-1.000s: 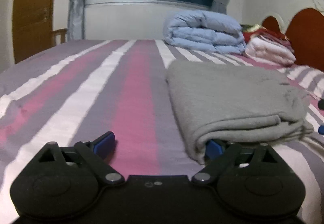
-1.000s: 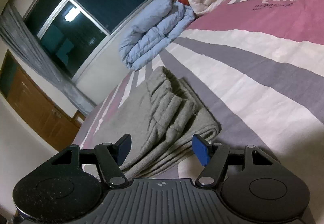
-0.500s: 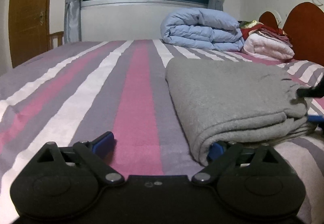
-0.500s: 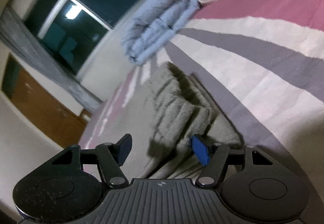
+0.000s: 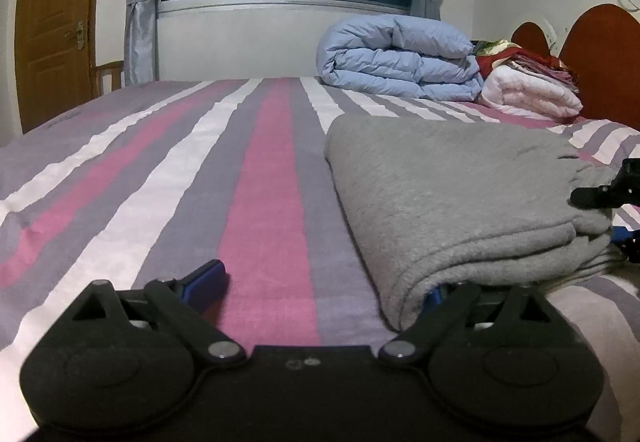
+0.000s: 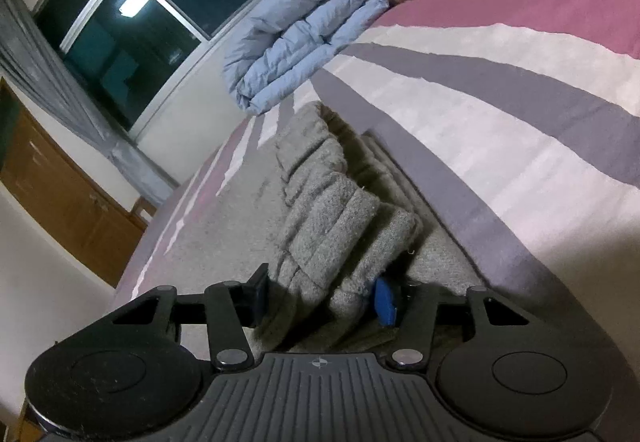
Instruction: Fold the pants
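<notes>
step: final fold | gray pants (image 5: 452,194) folded on striped bed (image 5: 160,178), at 2 o'clock | right gripper (image 6: 320,300) just closing, now pinching thick waistband end | left gripper (image 5: 320,282) spread wide, one finger tucked under fold | ready to lift

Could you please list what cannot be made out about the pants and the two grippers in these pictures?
- Left wrist view: one fingertip of the left gripper is hidden under the gray pants' folded edge.
- Left wrist view: the right gripper is cut off by the frame edge.
- Right wrist view: whether the closing right gripper's pads already press the waistband; fabric bunches there.
- Both views: the pants' underside against the bed.
</notes>
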`<state>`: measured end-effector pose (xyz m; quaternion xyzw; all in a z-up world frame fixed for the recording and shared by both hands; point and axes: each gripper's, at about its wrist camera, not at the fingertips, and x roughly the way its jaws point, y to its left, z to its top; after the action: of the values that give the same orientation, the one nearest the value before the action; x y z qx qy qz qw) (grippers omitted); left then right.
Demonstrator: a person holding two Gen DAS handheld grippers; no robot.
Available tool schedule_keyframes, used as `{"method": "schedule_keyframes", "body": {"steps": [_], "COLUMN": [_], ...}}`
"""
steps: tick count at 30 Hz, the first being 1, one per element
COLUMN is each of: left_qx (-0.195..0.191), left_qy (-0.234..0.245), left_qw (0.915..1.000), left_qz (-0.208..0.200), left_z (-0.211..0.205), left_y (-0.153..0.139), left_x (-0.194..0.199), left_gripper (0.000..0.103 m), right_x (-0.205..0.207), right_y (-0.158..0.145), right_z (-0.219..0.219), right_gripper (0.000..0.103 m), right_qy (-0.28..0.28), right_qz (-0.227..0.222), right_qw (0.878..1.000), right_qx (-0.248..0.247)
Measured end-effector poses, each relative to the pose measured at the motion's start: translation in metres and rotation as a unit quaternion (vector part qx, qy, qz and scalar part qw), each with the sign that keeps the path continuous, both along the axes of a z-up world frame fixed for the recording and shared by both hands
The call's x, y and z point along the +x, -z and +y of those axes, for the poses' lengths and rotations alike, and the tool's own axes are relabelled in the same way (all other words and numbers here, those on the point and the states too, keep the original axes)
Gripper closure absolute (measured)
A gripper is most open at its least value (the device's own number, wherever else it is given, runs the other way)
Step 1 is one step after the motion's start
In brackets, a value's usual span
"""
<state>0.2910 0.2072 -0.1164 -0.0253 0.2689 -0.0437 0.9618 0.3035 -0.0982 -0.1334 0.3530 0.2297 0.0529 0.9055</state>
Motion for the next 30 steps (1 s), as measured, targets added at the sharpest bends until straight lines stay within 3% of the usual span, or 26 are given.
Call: {"method": "schedule_keyframes", "body": {"steps": [3,6,9,10,12,13,16,19,24,25,27,28,30], "left_qx": [-0.006,-0.004,-0.004,-0.012,-0.014,-0.008,-0.023,-0.014,0.017,0.019,0.023,0.026,0.021], "left_qy": [-0.005,-0.020,-0.042,-0.045,-0.040,-0.041,-0.046,-0.042,-0.028,-0.025,-0.020,-0.020,-0.026], "left_qw": [1.0000,0.9985,0.9975,0.9981,0.9991,0.9991,0.9987,0.9990,0.9992,0.9993,0.9995,0.9994,0.9994], "left_qz": [-0.001,-0.051,-0.056,-0.039,-0.008,-0.011,-0.005,-0.007,-0.024,-0.019,-0.011,-0.011,-0.007], "left_z": [0.004,0.010,0.015,0.018,0.017,0.015,0.021,0.017,0.009,0.008,0.005,0.004,0.006], "left_y": [-0.001,-0.012,-0.011,-0.008,-0.001,-0.002,0.000,-0.001,-0.003,-0.001,0.001,0.001,0.002], "left_x": [-0.001,-0.012,-0.012,-0.008,-0.002,-0.002,-0.001,0.000,-0.007,-0.006,-0.003,-0.003,-0.002], "left_gripper": [0.017,0.017,0.014,0.011,0.011,0.011,0.011,0.011,0.012,0.010,0.007,0.007,0.007], "right_x": [-0.002,-0.022,-0.044,-0.034,-0.008,-0.008,-0.016,-0.016,-0.041,-0.039,-0.023,-0.020,-0.019], "right_y": [-0.005,-0.030,-0.048,-0.037,0.001,0.006,-0.008,-0.003,-0.029,-0.026,-0.002,0.008,0.002], "right_z": [0.003,0.005,0.017,0.015,0.001,-0.001,0.010,0.007,0.007,0.006,0.001,-0.003,0.001], "right_gripper": [0.063,0.066,0.066,0.066,0.066,0.066,0.065,0.065,0.065,0.066,0.066,0.066,0.066], "right_qy": [0.000,-0.005,-0.019,-0.019,-0.013,-0.007,-0.016,-0.013,-0.011,-0.001,0.017,0.022,0.011], "right_qz": [-0.006,-0.077,-0.145,-0.105,0.017,0.019,-0.011,0.001,-0.098,-0.085,0.004,0.021,0.013], "right_qw": [1.000,0.997,0.986,0.991,1.000,1.000,0.999,1.000,0.995,0.996,0.999,0.999,1.000], "right_qx": [-0.022,-0.028,-0.075,-0.078,-0.011,0.000,-0.034,-0.021,-0.025,-0.034,-0.028,-0.012,-0.015]}}
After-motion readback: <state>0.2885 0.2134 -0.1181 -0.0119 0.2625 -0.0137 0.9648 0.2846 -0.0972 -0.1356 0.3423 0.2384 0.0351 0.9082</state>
